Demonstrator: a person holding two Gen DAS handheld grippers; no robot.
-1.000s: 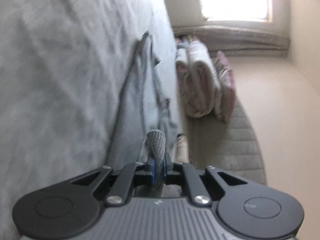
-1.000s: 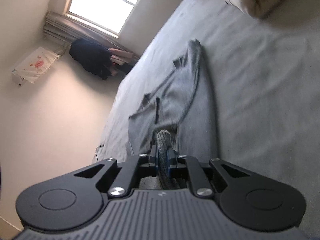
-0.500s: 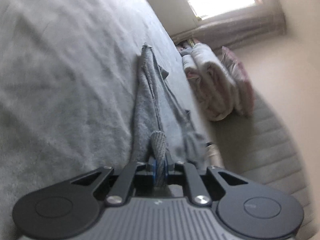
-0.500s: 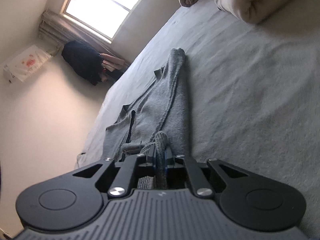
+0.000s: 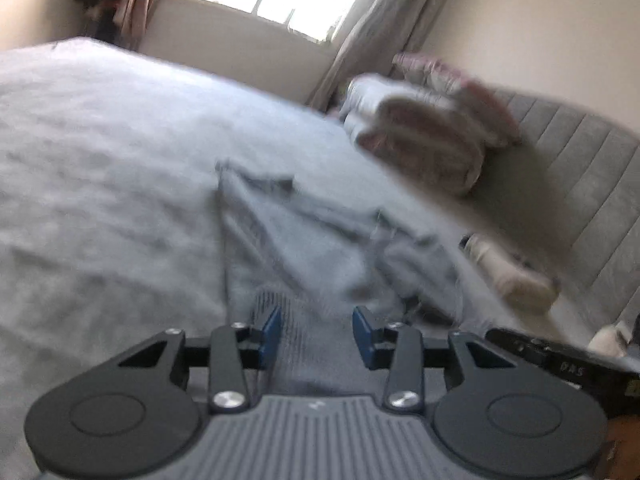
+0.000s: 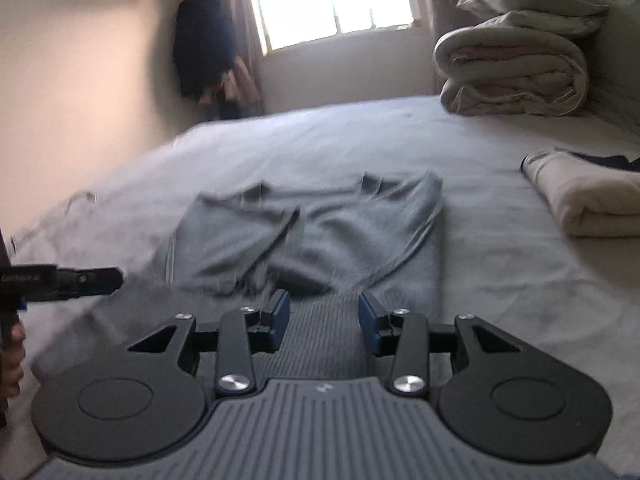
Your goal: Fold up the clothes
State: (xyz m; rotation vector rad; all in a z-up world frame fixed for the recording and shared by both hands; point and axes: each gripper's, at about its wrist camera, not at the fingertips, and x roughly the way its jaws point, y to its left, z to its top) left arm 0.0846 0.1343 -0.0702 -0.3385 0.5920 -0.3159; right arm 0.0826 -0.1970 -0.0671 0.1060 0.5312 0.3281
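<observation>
- Both tools, the left tool [image 5: 316,334] and the right tool [image 6: 323,317], are seen spread, with nothing pinched.
- One grey garment [image 6: 320,232] is laid on the bed [image 6: 500,272], probably released so the fold can settle.

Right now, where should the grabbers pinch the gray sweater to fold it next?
Probably the ribbed bottom hem of the gray sweater, nearest both open grippers. Come in low from the near side: that edge lies flat and straight on the bed, one corner for each gripper.
</observation>
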